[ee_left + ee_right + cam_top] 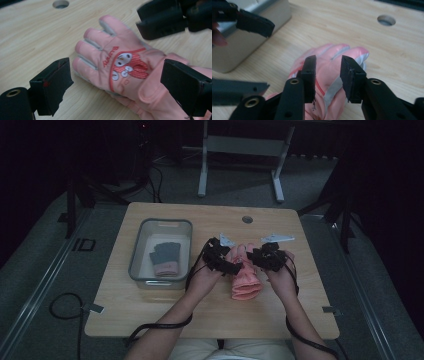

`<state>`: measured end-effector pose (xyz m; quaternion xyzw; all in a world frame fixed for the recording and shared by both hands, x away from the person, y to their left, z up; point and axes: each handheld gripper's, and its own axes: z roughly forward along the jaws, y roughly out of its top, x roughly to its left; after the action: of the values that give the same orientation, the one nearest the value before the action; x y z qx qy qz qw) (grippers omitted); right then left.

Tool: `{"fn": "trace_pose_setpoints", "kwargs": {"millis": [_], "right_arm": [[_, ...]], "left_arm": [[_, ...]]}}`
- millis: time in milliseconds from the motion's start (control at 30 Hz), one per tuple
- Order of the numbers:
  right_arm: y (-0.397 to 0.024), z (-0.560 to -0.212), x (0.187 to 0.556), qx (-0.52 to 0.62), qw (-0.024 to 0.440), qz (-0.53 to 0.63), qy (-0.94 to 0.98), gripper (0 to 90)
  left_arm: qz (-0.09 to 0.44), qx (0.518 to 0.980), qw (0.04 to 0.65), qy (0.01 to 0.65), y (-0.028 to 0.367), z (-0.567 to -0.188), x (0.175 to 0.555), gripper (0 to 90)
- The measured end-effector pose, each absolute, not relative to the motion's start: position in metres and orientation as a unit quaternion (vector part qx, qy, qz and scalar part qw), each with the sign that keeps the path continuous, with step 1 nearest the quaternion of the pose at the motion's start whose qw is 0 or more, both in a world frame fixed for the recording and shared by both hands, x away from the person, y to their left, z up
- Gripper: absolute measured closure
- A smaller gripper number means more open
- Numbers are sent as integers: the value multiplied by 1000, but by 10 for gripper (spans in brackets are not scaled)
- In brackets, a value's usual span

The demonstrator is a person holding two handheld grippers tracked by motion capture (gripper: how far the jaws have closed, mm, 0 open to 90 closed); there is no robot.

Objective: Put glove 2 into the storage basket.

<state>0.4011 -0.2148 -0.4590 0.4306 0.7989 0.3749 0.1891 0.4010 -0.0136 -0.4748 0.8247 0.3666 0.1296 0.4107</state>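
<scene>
A pink glove (246,279) with a cartoon print (125,63) lies flat on the wooden table (150,315), fingers pointing away from the person. My left gripper (227,261) hovers at the glove's left side, and its jaws stand wide open astride the back of the glove (117,75). My right gripper (260,256) hangs over the glove's right side; its jaws (327,67) are open by a narrow gap with the glove's fingers (342,53) below them. Each gripper is in one of the person's hands.
A grey tray (137,251) stands left of the glove and holds a second glove, dark grey with a pink cuff (165,258). The tray's wall (249,42) is close to my left gripper. A round cable hole (247,219) sits near the table's far edge.
</scene>
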Motion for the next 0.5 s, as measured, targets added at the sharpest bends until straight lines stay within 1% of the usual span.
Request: {"fn": "trace_pose_setpoints", "kwargs": {"millis": [133, 167, 200, 233, 333, 367, 467, 500], "right_arm": [[-215, -473, 407, 436, 187, 346, 809, 568], [-216, -479, 409, 441, 178, 339, 812, 544], [-218, -486, 411, 445, 168, 332, 815, 524], [-220, -489, 413, 447, 163, 328, 816, 507], [-227, -500, 418, 452, 143, 320, 820, 461], [-228, -503, 420, 452, 138, 316, 823, 441], [-232, -509, 425, 454, 117, 308, 828, 438], [-232, -512, 427, 457, 106, 306, 829, 439]], "left_arm": [[98, 814, 413, 396, -13, -486, 410, 124], [93, 809, 408, 414, -14, -492, 413, 145], [89, 809, 404, 418, -15, -496, 415, 145], [71, 810, 399, 423, -15, -501, 418, 146], [51, 818, 369, 438, -18, -517, 426, 151], [39, 813, 370, 448, -18, -522, 429, 153], [4, 806, 370, 462, -19, -534, 433, 201], [-6, 804, 372, 463, -20, -537, 434, 239]]}}
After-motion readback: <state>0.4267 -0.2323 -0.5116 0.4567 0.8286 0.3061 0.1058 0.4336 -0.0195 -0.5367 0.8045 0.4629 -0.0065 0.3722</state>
